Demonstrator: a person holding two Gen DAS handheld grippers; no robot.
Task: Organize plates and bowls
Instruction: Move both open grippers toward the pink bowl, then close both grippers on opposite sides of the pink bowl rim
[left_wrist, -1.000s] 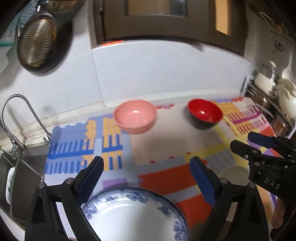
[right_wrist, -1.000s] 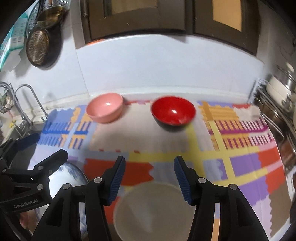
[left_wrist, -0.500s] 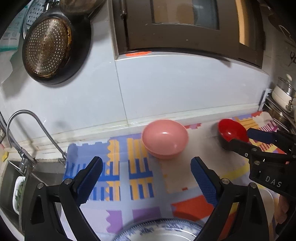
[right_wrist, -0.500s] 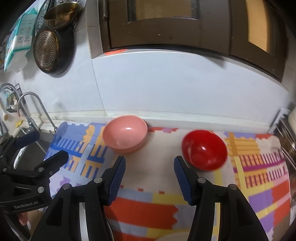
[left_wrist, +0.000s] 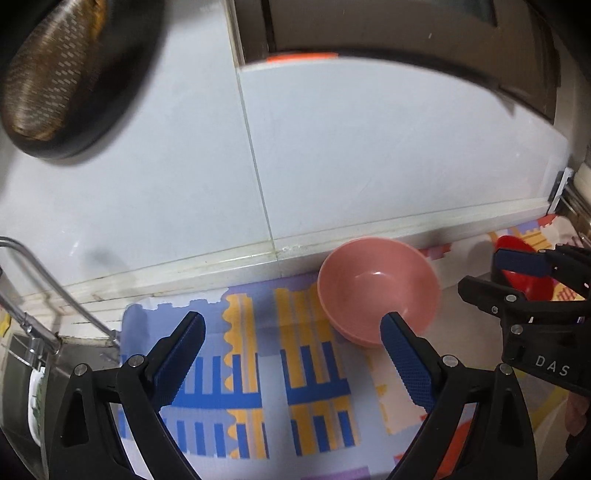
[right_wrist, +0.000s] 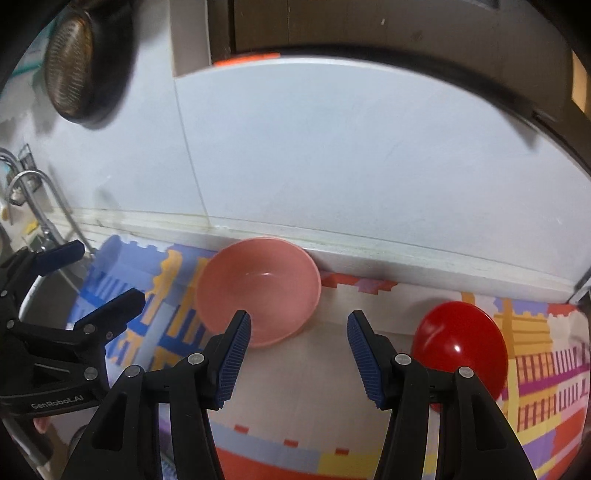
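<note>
A pink bowl stands on the patterned mat near the back wall; it also shows in the right wrist view. A red bowl stands to its right, partly hidden behind my right gripper in the left wrist view. My left gripper is open and empty, just left of and in front of the pink bowl. My right gripper is open and empty, in front of the gap between the two bowls. The plates are out of view.
A colourful patterned mat covers the counter. A tap and sink sit at the left. A dark pan hangs on the tiled wall. A metal rack stands at the far right.
Both grippers have moved forward toward the back wall and the bowls. The blue-rimmed plate and the white bowl near the front have dropped out of view. Both grippers stay open.
</note>
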